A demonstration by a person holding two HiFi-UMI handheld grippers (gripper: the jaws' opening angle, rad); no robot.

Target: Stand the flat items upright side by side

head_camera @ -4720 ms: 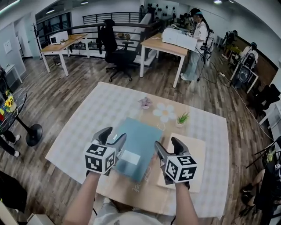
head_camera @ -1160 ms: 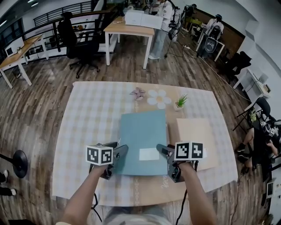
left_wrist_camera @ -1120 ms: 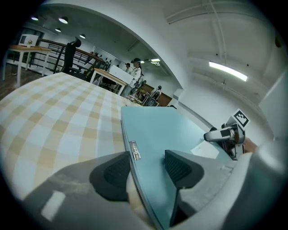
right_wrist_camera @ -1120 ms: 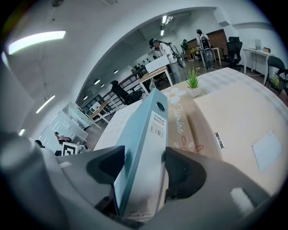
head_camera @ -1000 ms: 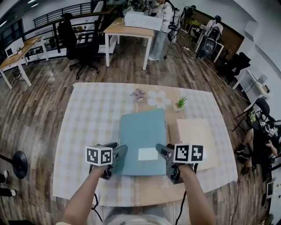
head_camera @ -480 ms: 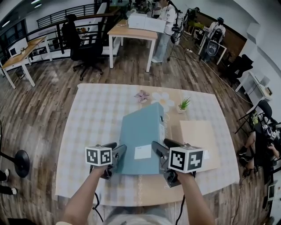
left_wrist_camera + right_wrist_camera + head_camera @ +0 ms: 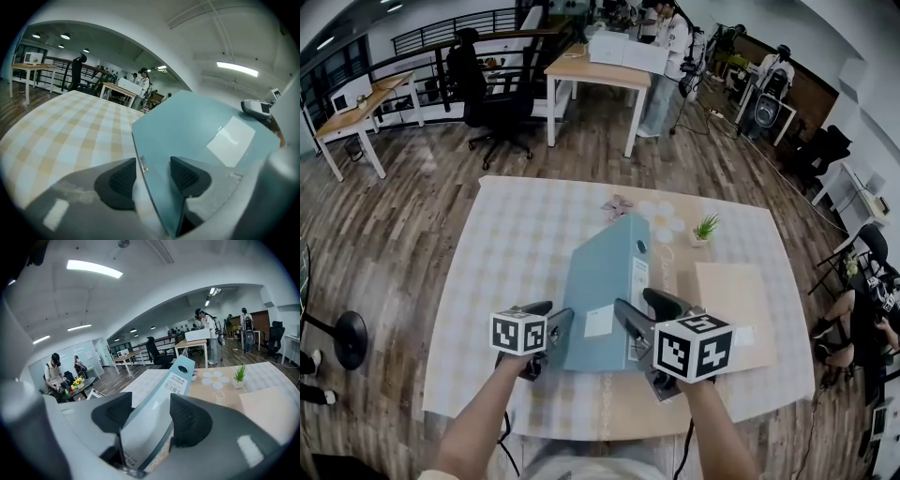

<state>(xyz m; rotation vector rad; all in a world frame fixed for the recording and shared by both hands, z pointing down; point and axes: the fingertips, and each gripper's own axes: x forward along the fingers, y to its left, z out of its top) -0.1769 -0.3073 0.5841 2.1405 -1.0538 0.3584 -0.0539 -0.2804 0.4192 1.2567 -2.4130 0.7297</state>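
A teal ring binder (image 7: 600,277) is tilted up on its left edge on the checked tablecloth (image 7: 502,262), its spine raised on the right. My left gripper (image 7: 551,326) is shut on the low left cover edge of the binder (image 7: 197,126), pads (image 7: 185,173) on either side. My right gripper (image 7: 640,309) is shut on the raised spine of the binder (image 7: 176,378); its jaws have just been closing with the spine between them. A flat beige folder (image 7: 731,305) lies to the right.
Beyond the binder stand a small potted plant (image 7: 705,228), a white flower mat (image 7: 662,218) and a pink ornament (image 7: 617,206). Desks, chairs and people are across the wooden floor behind the table.
The binder lay flat a second ago; its right side has risen with my right gripper, which lifted and rolled. My left gripper has stayed low at the left edge.
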